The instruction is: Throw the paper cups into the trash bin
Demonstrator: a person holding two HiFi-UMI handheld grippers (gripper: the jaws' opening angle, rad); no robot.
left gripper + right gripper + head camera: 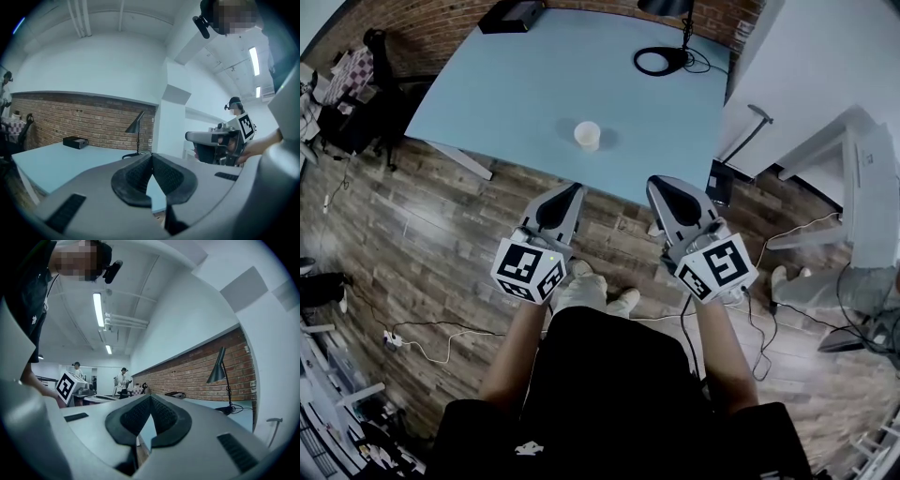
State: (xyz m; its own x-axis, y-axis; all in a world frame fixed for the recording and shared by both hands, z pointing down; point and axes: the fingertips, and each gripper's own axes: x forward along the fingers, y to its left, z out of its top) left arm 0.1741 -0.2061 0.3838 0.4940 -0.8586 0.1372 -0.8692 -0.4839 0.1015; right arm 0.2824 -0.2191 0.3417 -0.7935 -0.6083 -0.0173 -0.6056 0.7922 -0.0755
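Observation:
A white paper cup (587, 135) stands upright near the front edge of the light blue table (516, 94). Both grippers are held over the wooden floor, short of the table's front edge and pointing towards it. My left gripper (573, 190) is shut with nothing between its jaws, its tips below and a little left of the cup. My right gripper (659, 184) is also shut and empty, to the right of the cup. In the left gripper view the jaws (151, 156) meet at their tips; the right gripper view shows the same (150, 397). No trash bin is in view.
A black lamp with a ring base (664, 58) and its cable stand at the table's far right, a black box (511, 15) at the far edge. A white desk (825, 141) lies to the right. Cables (422, 342) trail over the floor. Other people (123, 380) stand further off.

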